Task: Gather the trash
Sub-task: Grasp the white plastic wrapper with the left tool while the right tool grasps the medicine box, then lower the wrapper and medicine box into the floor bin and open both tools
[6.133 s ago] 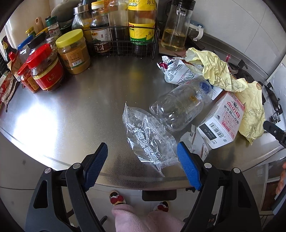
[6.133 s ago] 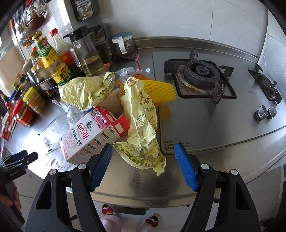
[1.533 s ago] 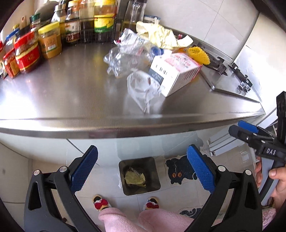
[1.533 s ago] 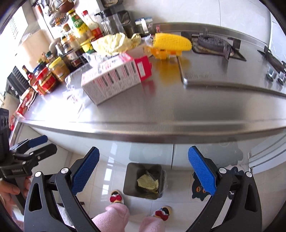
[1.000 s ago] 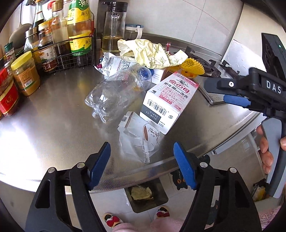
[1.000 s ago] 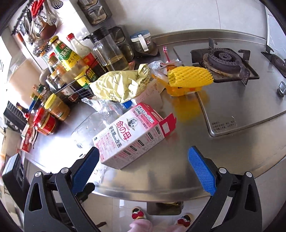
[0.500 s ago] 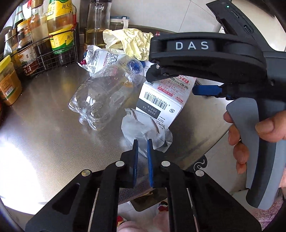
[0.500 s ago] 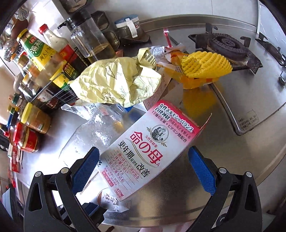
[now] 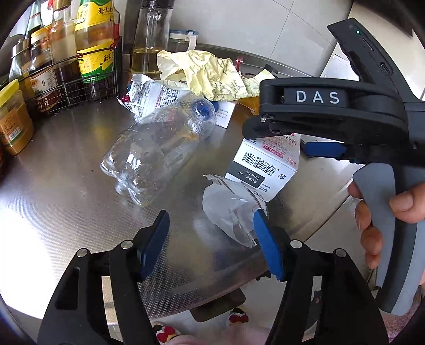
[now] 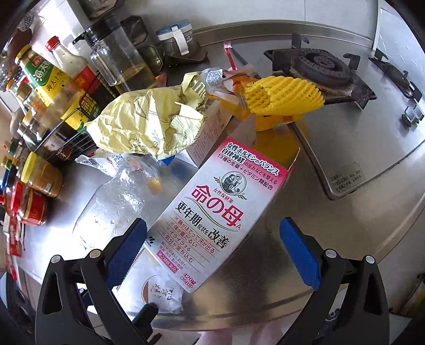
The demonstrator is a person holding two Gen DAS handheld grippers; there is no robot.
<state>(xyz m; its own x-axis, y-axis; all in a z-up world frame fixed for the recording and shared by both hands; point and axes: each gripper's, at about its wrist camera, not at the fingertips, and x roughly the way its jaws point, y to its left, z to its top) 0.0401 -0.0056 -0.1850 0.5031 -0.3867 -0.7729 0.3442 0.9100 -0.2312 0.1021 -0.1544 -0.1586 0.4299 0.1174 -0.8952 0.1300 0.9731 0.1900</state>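
Straddling pink box point(image 10: 212, 212); fingers apart.

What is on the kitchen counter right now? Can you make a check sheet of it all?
Surface: shiny steel countertop, gas stove built in on the right side.
Job's things: crushed clear plastic bottle lying down; pink and white cardboard box lying flat; small crumpled white wrapper by the counter edge; crumpled pale yellow paper bag; yellow foam net sleeve; printed foil packet.
Clutter: sauce bottles in a wire rack, yellow-lidded jar, glass oil jug.
Grippers: left gripper open, one pad touching the wrapper; right gripper open around the box.
Cables: nothing seen.
Surroundings: tiled wall.
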